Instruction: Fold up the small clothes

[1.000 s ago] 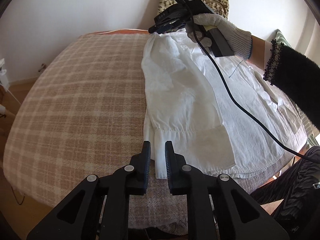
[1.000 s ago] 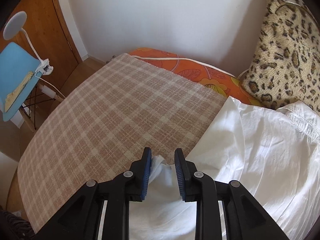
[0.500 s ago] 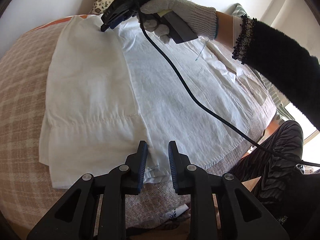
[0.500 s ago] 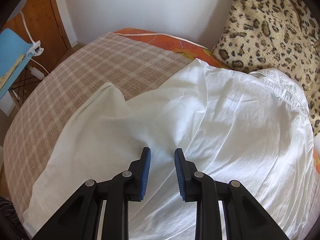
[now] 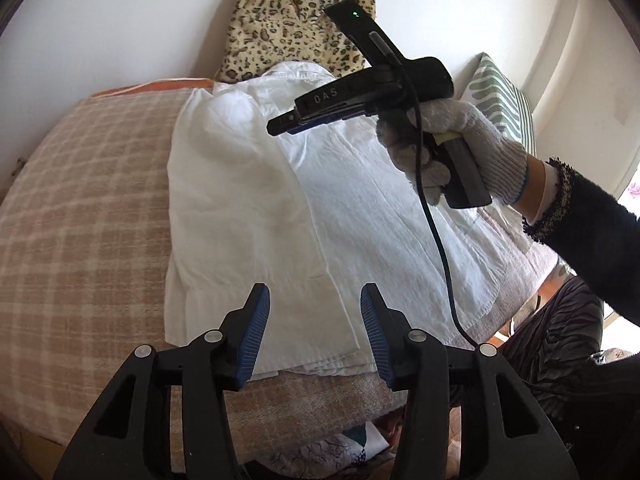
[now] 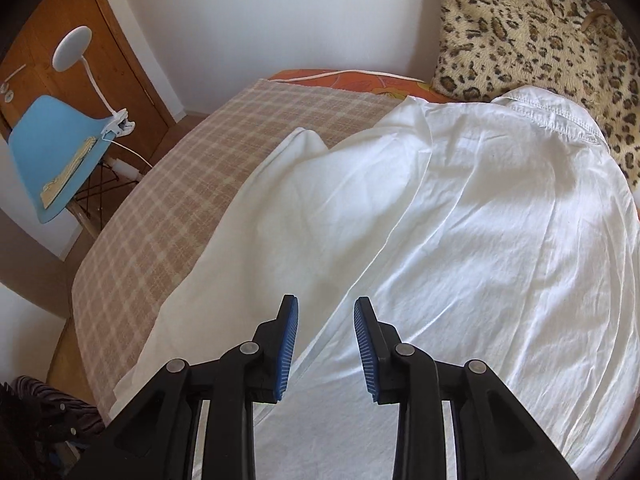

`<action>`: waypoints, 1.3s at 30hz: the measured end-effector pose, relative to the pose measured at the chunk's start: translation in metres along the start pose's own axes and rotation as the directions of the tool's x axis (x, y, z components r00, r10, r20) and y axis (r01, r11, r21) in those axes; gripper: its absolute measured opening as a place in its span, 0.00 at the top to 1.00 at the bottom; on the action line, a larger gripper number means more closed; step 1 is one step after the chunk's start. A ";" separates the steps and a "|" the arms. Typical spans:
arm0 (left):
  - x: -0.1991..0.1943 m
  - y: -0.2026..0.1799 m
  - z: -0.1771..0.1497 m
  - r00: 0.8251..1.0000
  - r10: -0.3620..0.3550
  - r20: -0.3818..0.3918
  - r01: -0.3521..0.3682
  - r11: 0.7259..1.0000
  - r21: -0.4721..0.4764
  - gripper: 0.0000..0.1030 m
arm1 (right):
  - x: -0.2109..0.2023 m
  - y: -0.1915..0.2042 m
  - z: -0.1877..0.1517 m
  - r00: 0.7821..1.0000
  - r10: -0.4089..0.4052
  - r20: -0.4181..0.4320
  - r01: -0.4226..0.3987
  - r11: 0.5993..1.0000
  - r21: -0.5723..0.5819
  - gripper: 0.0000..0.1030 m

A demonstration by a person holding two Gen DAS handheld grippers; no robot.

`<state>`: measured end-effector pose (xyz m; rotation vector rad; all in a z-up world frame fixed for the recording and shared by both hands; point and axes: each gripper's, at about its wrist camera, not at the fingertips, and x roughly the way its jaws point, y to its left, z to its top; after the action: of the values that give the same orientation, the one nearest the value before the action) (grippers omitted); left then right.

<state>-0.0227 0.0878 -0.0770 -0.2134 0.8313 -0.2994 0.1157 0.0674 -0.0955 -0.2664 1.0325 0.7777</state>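
Note:
A white shirt [image 5: 360, 216] lies flat on a checked beige blanket [image 5: 80, 208], its left side and sleeve [image 5: 240, 216] folded over the body. My left gripper [image 5: 314, 304] is open and empty, just above the shirt's hem. My right gripper [image 5: 280, 126], held in a white-gloved hand [image 5: 460, 148], hovers above the shirt's upper part. In the right wrist view the right gripper [image 6: 326, 320] is open and empty over the folded edge of the shirt [image 6: 480, 240], whose collar [image 6: 552, 116] lies at the far end.
A leopard-print cushion [image 5: 296, 40] leans on the wall behind the collar, also in the right wrist view [image 6: 540, 32]. A striped green pillow [image 5: 500, 100] is at the right. A blue chair [image 6: 52, 156] with a clip lamp [image 6: 72, 52] stands left of the bed. The near blanket edge [image 5: 304, 404] drops off below the hem.
Both grippers have opened and let go of the shirt's side, which now lies folded over the body. The right gripper has lifted off the cloth.

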 end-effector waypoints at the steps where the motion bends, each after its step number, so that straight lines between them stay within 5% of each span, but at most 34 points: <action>1: -0.001 0.007 0.001 1.000 0.031 0.003 -0.031 0.999 -0.026 0.54 | -0.001 0.008 -0.005 1.000 0.008 0.006 -0.008 1.000 -0.012 0.71; 3: 0.000 0.023 0.002 0.995 0.101 -0.004 -0.101 0.992 -0.079 0.54 | 0.000 0.024 -0.014 1.000 0.011 0.028 -0.010 0.998 -0.059 0.71; 8: 0.011 0.065 -0.008 0.988 0.144 -0.052 -0.152 0.956 -0.253 0.54 | 0.014 0.035 -0.028 1.000 0.001 -0.013 -0.003 0.995 -0.103 0.72; 18: 0.018 0.079 -0.012 0.992 0.109 -0.059 -0.123 0.936 -0.329 0.54 | 0.022 0.022 -0.030 0.994 -0.021 -0.105 0.013 0.997 -0.080 0.72; 22: 0.021 0.070 -0.011 0.994 0.092 -0.065 -0.107 0.948 -0.299 0.55 | 0.012 0.022 -0.009 0.995 0.012 -0.096 -0.015 1.000 -0.022 0.63; 25: 0.023 0.069 -0.010 0.996 0.072 -0.060 -0.087 0.948 -0.305 0.58 | 0.008 0.021 0.016 0.996 0.037 -0.087 -0.034 0.999 0.035 0.44; 30: 0.028 0.071 -0.010 0.997 0.043 -0.065 -0.061 0.948 -0.313 0.82 | 0.024 0.034 0.062 0.994 0.048 -0.103 -0.040 0.996 0.079 0.38; 39: 0.027 0.062 -0.007 0.999 -0.006 -0.041 -0.006 0.959 -0.284 0.94 | 0.097 0.061 0.115 0.967 -0.171 -0.188 0.177 0.984 0.016 0.35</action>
<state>-0.0004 0.1365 -0.1191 -0.4774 0.9144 -0.1830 0.1778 0.2170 -0.1094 -0.4026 1.1799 0.5838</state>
